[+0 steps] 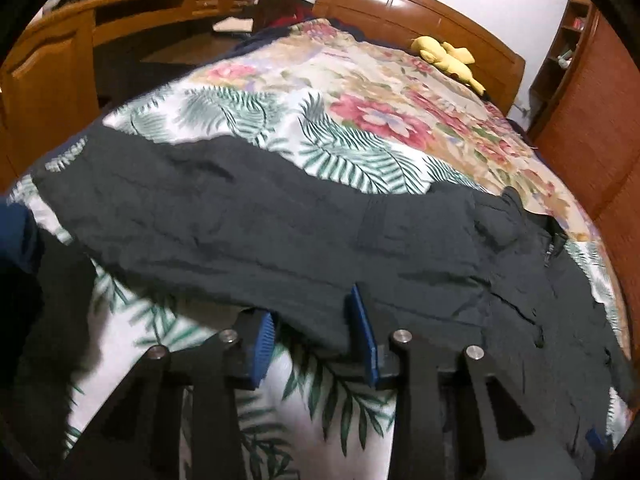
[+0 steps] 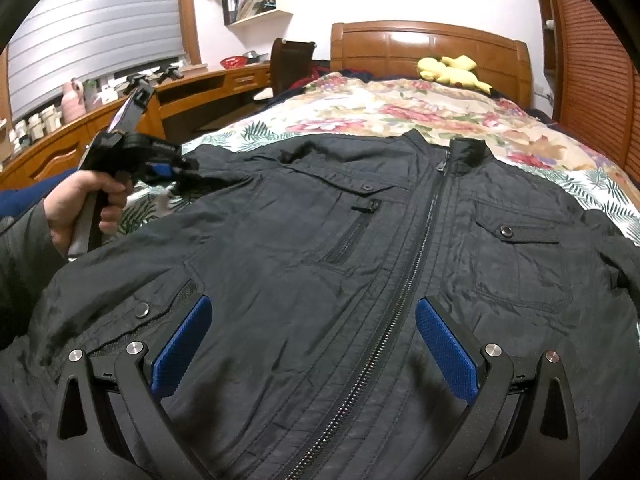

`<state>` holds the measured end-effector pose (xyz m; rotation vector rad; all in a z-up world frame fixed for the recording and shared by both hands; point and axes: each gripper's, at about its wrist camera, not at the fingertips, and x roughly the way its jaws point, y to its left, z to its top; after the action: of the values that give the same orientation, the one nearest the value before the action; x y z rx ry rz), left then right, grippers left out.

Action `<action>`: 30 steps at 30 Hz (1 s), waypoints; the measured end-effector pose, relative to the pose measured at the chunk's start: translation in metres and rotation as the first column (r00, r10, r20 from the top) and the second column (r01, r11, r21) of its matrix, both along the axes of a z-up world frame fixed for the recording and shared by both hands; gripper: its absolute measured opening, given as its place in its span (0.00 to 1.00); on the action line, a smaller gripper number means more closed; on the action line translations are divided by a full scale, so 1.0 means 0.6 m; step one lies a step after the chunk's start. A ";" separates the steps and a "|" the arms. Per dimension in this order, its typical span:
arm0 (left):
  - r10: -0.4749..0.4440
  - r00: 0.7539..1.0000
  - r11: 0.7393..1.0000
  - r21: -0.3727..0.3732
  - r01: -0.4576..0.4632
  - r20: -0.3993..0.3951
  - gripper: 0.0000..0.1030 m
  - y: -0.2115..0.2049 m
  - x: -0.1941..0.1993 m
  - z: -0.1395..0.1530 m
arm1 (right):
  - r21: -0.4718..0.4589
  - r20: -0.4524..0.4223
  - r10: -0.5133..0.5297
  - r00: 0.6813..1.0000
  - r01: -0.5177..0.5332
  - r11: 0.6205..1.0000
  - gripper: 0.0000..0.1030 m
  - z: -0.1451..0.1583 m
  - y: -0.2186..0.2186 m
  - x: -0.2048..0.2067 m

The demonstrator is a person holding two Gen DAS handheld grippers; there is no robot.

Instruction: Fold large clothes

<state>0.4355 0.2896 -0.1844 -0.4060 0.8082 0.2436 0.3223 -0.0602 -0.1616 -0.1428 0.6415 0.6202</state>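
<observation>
Left wrist view: the left gripper [image 1: 316, 320] stands partly spread over the edge of the black jacket's sleeve [image 1: 224, 216]; cloth lies between its blue pads [image 1: 364, 332], but a pinch cannot be confirmed. The sleeve stretches across ahead of the tool on the floral bedspread [image 1: 360, 92]. Right wrist view: the right gripper [image 2: 316, 344] is spread wide, nothing between its fingers, hovering above the jacket [image 2: 304, 264], whose zipper [image 2: 404, 292] runs straight ahead between them.
</observation>
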 end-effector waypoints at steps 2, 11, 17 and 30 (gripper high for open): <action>0.016 1.000 0.999 0.029 -0.016 -0.004 0.33 0.001 0.010 0.004 | 0.007 0.000 -0.003 1.000 0.003 1.000 1.00 0.001 -0.003 0.001; -0.120 0.992 0.974 0.197 0.111 0.030 0.00 -0.091 0.031 0.055 | 0.010 0.003 -0.004 1.000 0.004 1.000 1.00 0.000 -0.002 0.000; -0.286 0.955 0.933 0.253 0.257 0.083 0.00 -0.204 0.014 0.147 | 0.015 0.014 -0.010 1.000 0.010 1.000 1.00 0.006 -0.010 -0.003; -0.457 0.887 0.842 0.289 0.455 -0.066 0.04 -0.318 -0.042 0.124 | -0.015 0.034 -0.072 0.997 0.072 0.997 1.00 0.025 -0.067 -0.006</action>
<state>0.4102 0.0986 -0.1101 0.0783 0.8237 -0.0854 0.3187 -0.1005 -0.1467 -0.1448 0.6167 0.5422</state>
